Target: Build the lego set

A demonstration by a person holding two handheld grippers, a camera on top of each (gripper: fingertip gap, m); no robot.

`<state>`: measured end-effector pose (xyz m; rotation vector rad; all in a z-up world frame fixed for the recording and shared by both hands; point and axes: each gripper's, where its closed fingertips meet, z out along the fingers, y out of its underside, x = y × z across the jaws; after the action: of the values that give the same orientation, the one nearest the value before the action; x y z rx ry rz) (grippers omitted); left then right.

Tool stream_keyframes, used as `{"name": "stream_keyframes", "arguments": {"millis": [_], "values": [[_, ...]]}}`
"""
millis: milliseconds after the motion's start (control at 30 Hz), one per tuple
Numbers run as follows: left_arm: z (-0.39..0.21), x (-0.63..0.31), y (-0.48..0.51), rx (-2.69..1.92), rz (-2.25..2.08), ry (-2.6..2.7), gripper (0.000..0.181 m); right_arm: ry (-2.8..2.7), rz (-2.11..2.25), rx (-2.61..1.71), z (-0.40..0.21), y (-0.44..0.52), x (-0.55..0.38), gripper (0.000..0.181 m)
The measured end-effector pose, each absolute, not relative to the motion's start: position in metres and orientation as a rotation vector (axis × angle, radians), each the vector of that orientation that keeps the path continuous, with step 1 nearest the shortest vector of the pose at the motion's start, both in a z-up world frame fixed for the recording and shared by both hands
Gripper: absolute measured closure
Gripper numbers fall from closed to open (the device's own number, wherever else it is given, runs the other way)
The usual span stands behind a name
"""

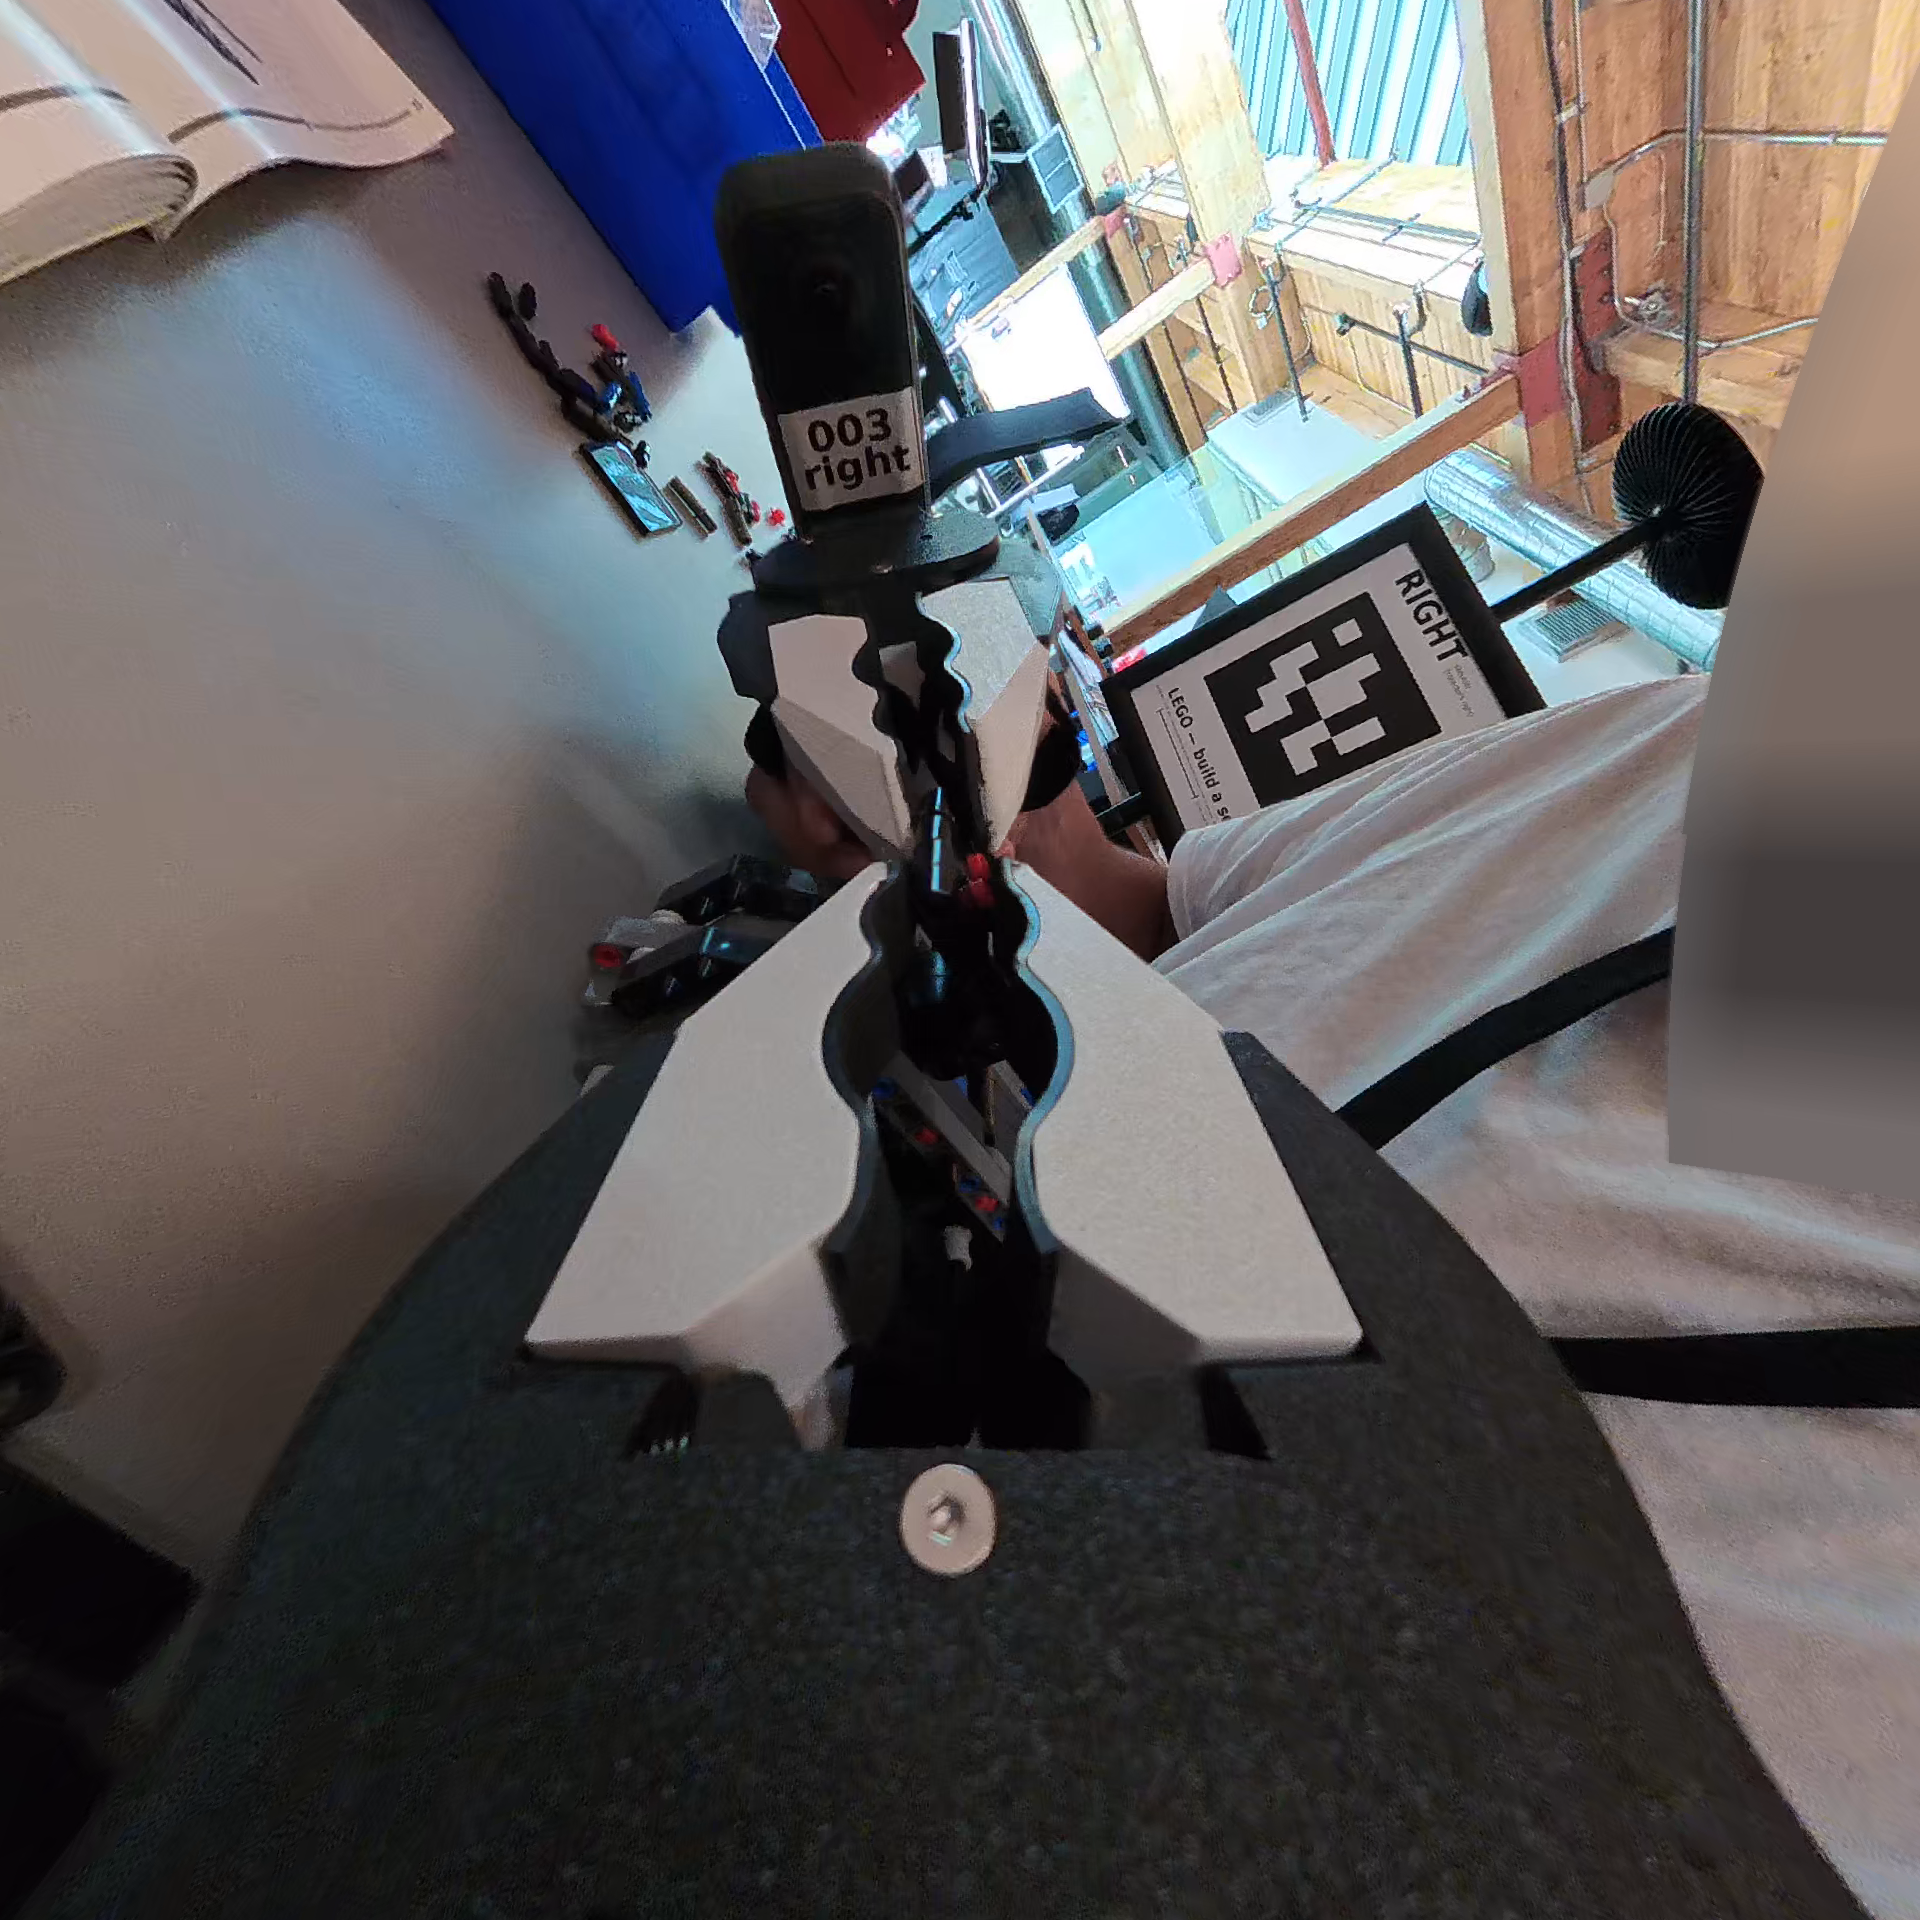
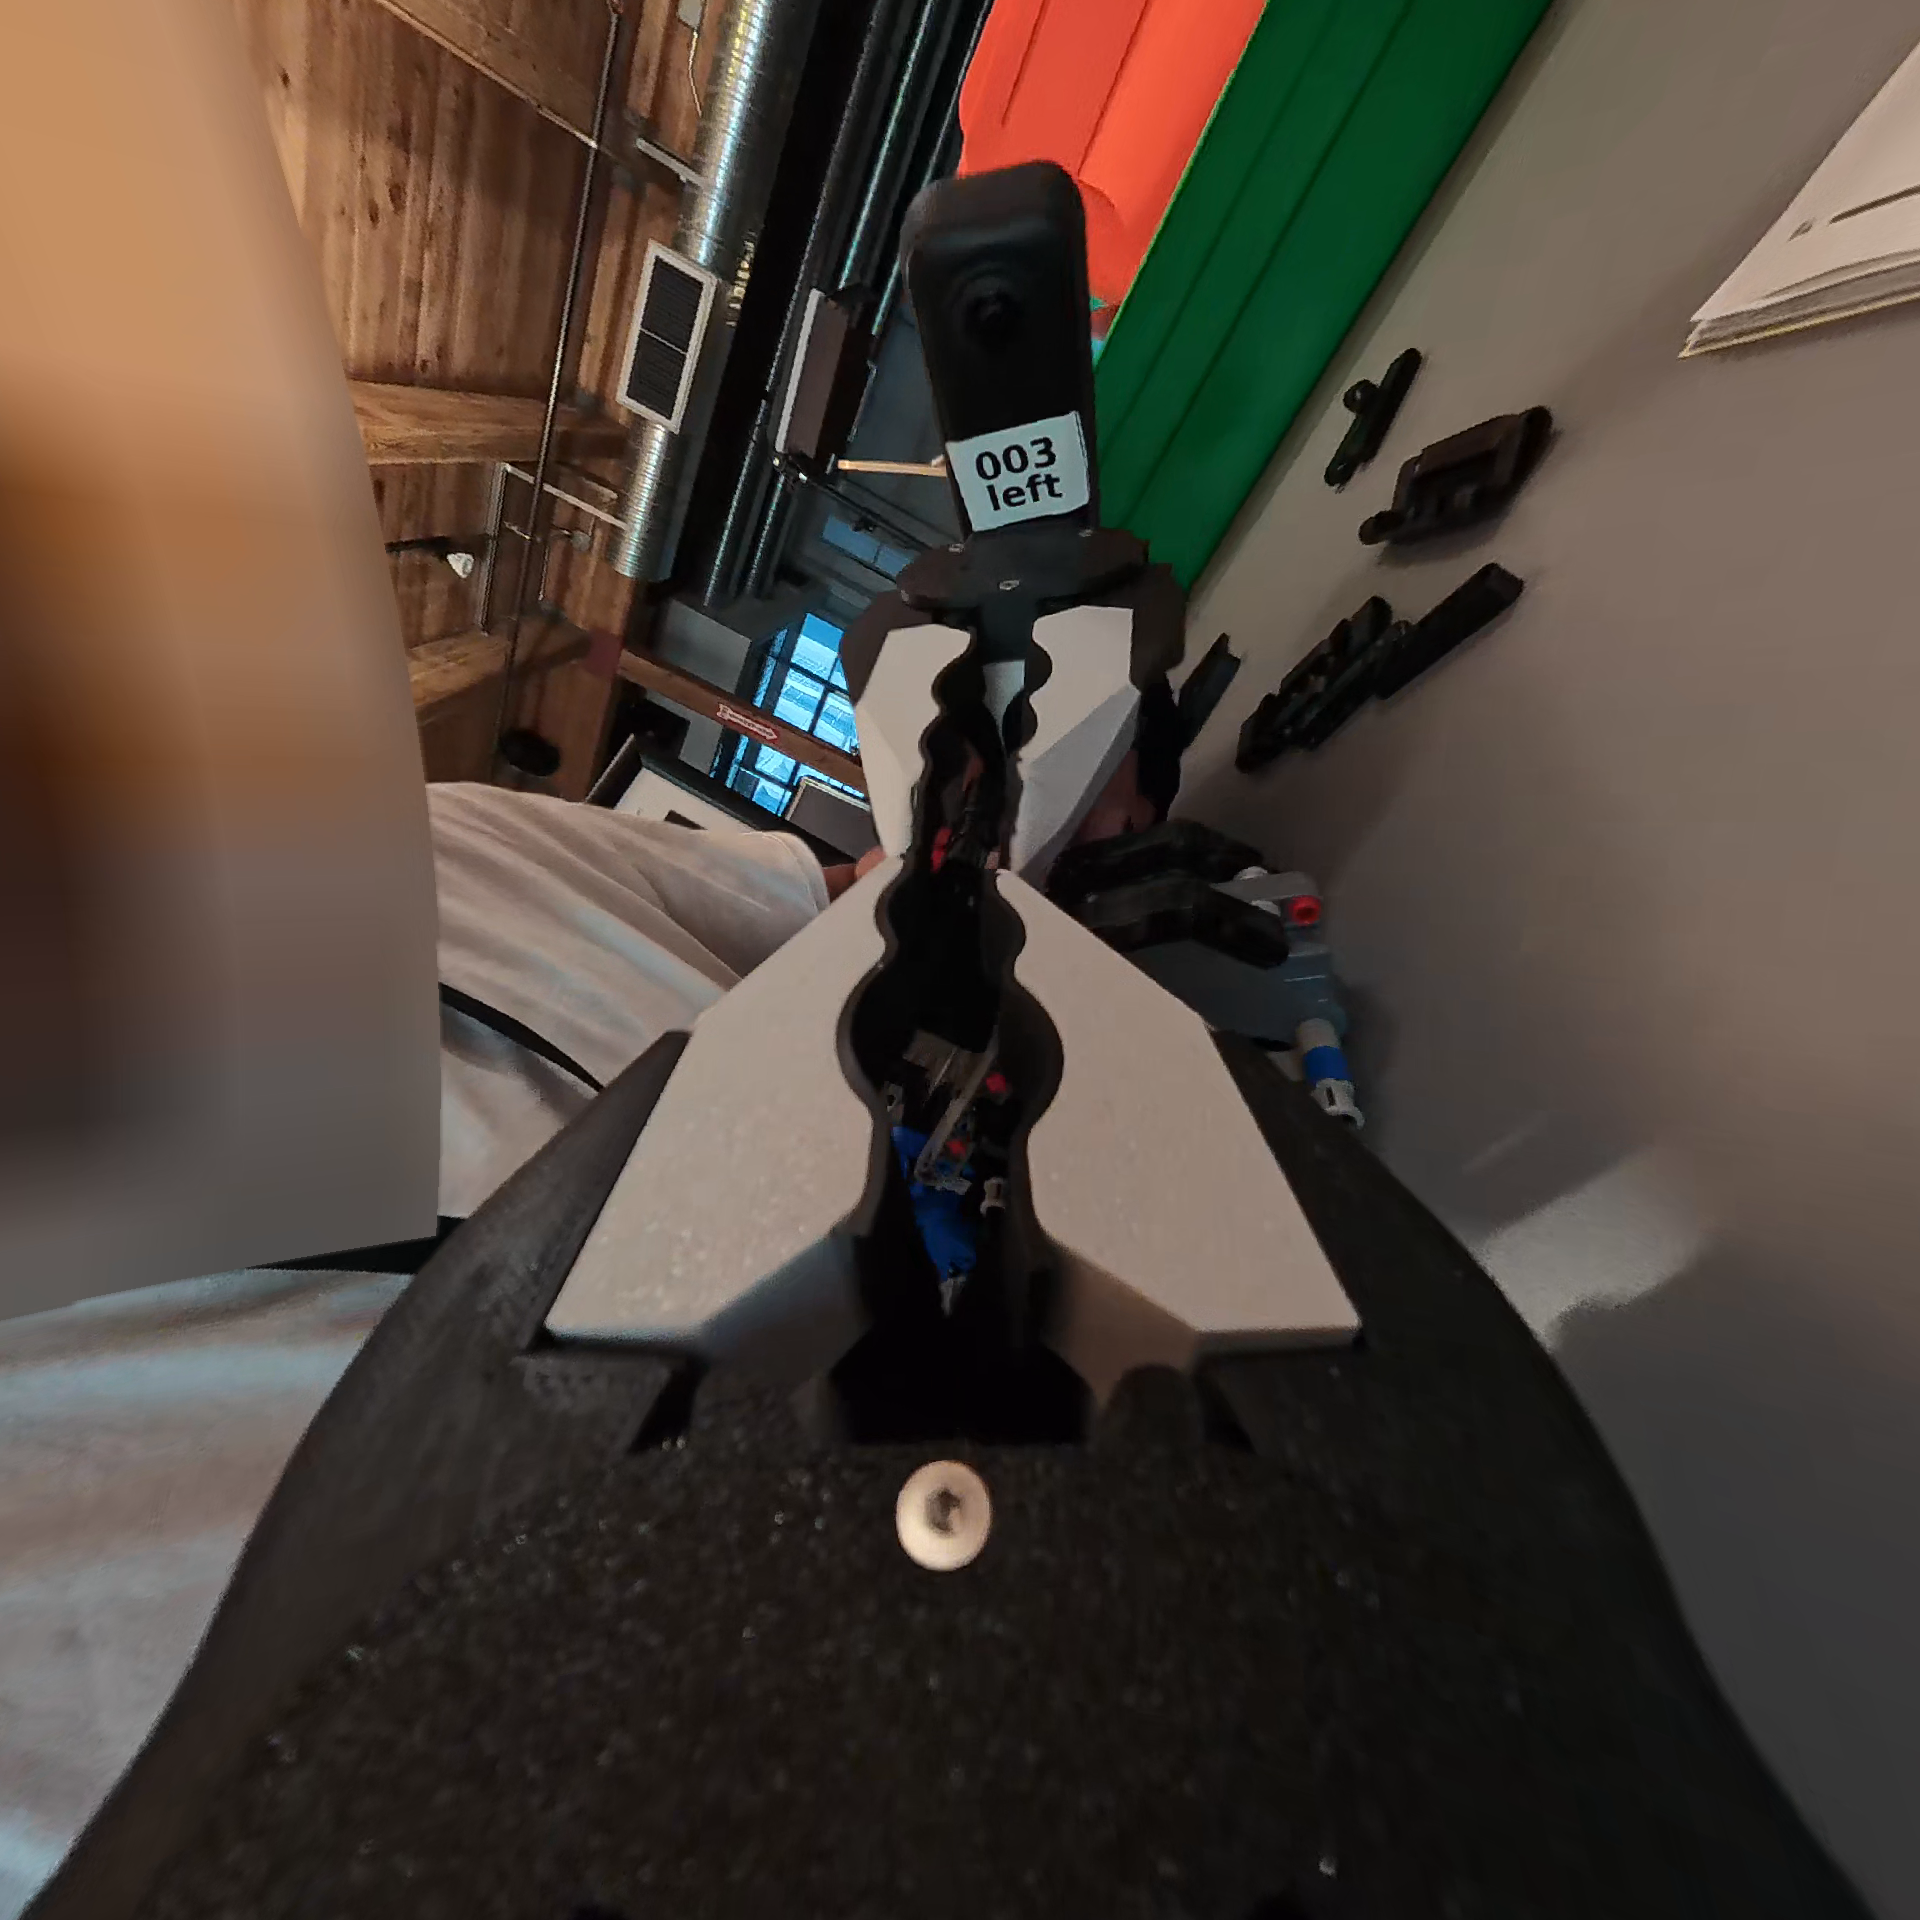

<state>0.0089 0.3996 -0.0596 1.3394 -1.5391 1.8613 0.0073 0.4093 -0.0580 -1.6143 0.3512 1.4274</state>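
A small Lego assembly (image 1: 940, 997), black with a grey beam and red and blue pins, is held in the air between my two grippers, which face each other tip to tip. My left gripper (image 1: 951, 883) is shut on one end of it. My right gripper (image 1: 935, 821) is opposite and grips the other end. In the right wrist view my right gripper (image 2: 951, 888) is shut on the same assembly (image 2: 935, 977), with the left gripper (image 2: 961, 821) just beyond. The joint between the two ends is hidden by the fingers.
The grey table (image 1: 260, 727) carries loose small pieces (image 1: 582, 364), a partial build (image 1: 707, 935), black parts (image 2: 1371, 665) and an open booklet (image 1: 156, 125). A framed marker sign (image 1: 1320, 686) stands by a person's white shirt (image 1: 1507, 935). Left and right tips are no more than a few centimetres apart.
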Motion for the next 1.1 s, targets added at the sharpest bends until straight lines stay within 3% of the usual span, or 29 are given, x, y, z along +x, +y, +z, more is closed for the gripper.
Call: {"name": "stream_keyframes", "arguments": {"millis": [933,1100], "values": [[-0.055,0.012,0.411,1.332,1.819,-1.448,0.167,0.366,1.390,-1.630,-0.059,0.413,0.000,0.174],[-0.056,0.012,0.408,1.350,1.772,-1.450,0.175,0.368,1.387,-1.629,-0.059,0.413,0.001,0.173]]}}
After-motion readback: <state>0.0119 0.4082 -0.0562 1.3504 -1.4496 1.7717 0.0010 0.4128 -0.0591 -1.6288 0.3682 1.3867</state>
